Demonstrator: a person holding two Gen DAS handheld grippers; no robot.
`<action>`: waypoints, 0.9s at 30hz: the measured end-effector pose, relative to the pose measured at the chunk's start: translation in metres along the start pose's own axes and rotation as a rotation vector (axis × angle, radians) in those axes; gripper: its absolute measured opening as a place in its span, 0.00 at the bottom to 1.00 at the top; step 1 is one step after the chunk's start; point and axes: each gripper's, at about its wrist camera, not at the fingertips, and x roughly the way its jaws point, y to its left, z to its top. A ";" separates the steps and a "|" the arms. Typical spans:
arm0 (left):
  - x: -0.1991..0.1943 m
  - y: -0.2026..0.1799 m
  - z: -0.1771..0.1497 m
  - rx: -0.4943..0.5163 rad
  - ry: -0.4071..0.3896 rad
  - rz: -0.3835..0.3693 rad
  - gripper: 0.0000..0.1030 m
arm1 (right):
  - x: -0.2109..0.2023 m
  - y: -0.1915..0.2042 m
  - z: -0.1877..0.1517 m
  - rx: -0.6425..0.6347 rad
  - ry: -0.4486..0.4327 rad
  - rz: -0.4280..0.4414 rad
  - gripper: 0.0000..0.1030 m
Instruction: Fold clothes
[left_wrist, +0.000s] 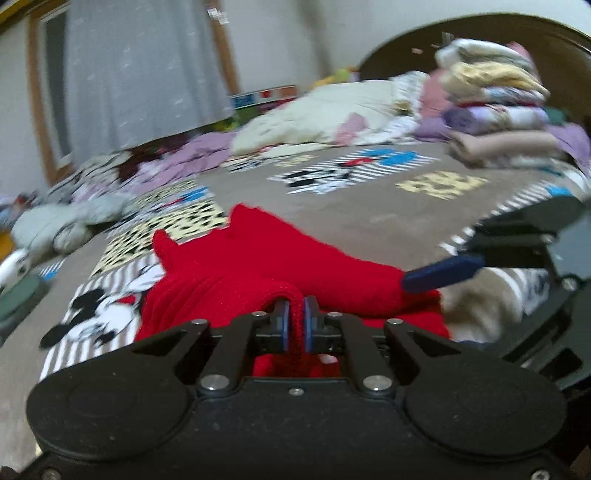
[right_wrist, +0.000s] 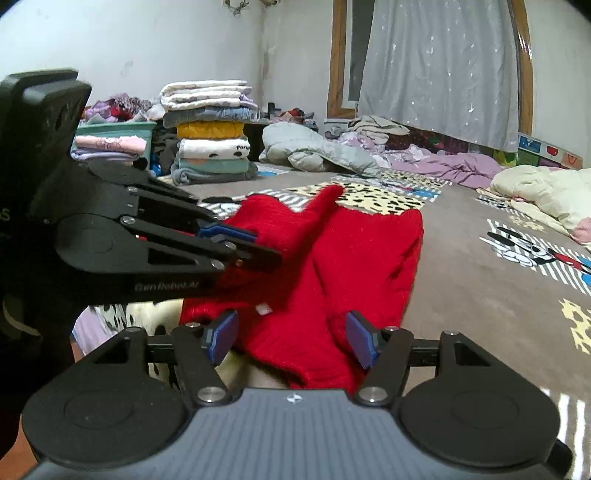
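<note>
One red knitted sweater is lying spread on the brown patterned bed cover, its nearest edge reaching under both grippers. Two grippers are showing. The left gripper is pinching a raised fold of the red knit, its two blue pads standing narrow with only the cloth between them. In the right wrist view the same gripper is coming in from the left side, its fingers lying close together over the sweater. The right gripper is hovering low over the near hem with its two blue pads spread wide and nothing between them; red knit is showing in the gap below. In the left wrist view one blue fingertip of that gripper is touching the right side of the sweater.

Two stacks of folded clothes are standing on the bed: one stack in the right wrist view, at least five layers, and one stack in the left wrist view, too blurred to count. One green basket of clothes is sitting beside the first stack. One white curtain is hanging over the window.

Readable writing: "GenRobot.AI" is printed on the left gripper's body, and a white folded piece in the stack is showing letters that look like "pana", cut off at the edge
</note>
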 end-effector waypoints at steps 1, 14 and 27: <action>0.003 -0.003 0.000 0.019 0.007 -0.013 0.05 | -0.001 0.000 -0.001 -0.008 0.004 -0.002 0.62; 0.029 0.002 -0.003 -0.092 0.117 -0.112 0.08 | 0.000 0.009 -0.007 -0.090 0.053 0.017 0.63; -0.042 0.105 -0.016 -0.541 0.043 -0.264 0.43 | -0.001 0.015 0.003 -0.088 -0.005 0.036 0.63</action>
